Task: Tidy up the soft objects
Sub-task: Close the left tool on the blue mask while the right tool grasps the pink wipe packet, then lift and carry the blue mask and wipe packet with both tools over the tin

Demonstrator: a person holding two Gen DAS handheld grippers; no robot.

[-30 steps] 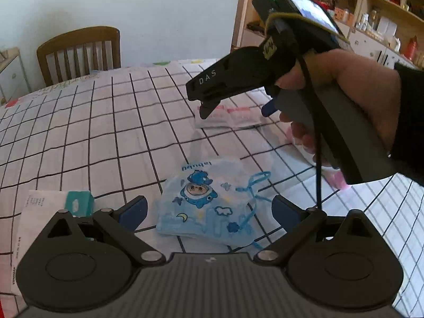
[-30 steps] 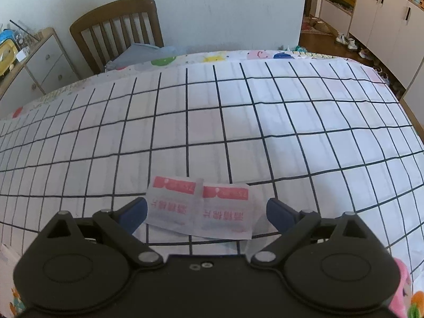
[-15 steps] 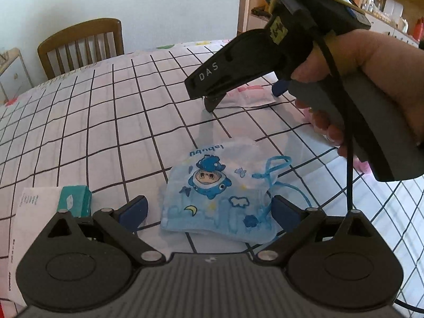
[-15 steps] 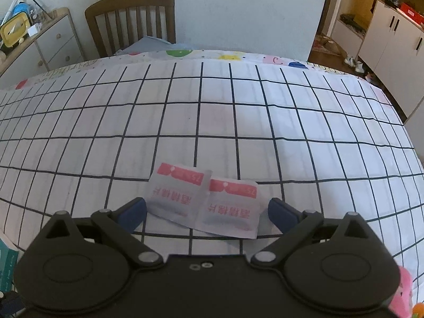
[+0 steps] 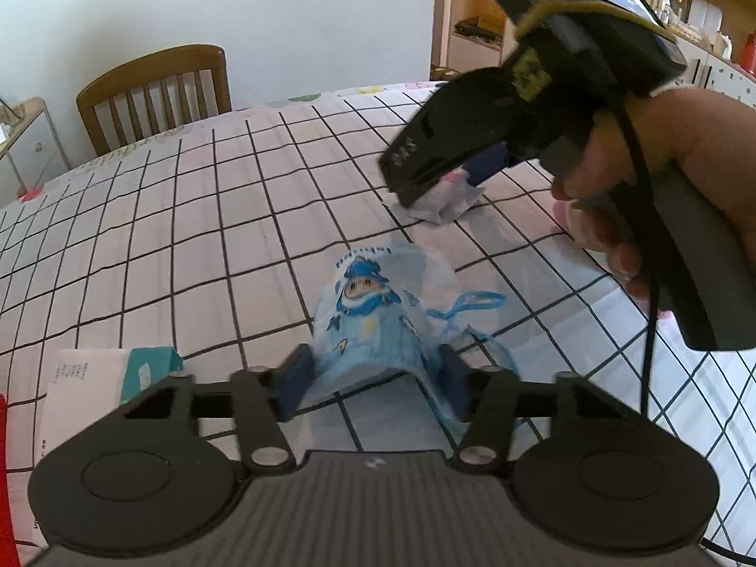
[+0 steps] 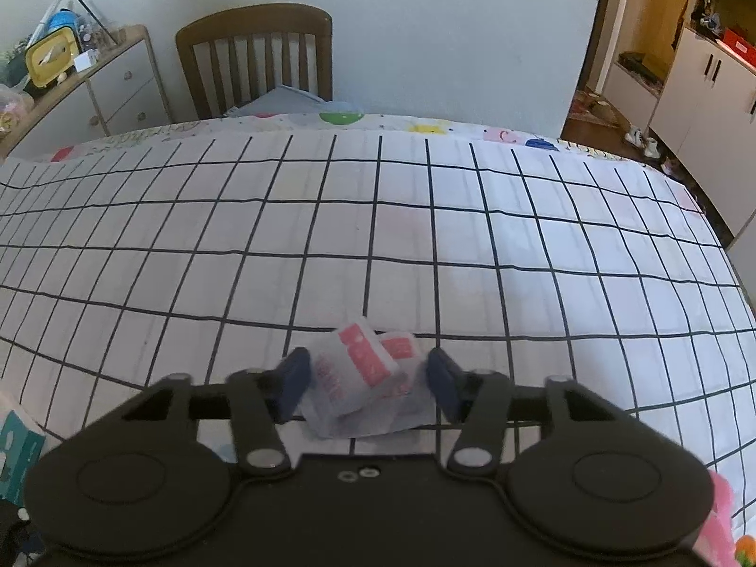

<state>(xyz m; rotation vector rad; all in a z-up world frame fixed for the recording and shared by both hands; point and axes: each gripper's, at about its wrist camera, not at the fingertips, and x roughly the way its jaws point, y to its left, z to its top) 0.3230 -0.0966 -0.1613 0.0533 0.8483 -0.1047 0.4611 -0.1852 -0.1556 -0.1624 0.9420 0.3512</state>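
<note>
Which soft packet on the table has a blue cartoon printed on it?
The mask packet between the left tool's closing jaws; the wipe sachets between the right tool's closing jaws have red print.

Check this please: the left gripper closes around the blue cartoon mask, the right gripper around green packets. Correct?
Not quite. The packets between the right gripper fingers are white with pink print, as the right wrist view shows. The left gripper does close around the blue mask.
</note>
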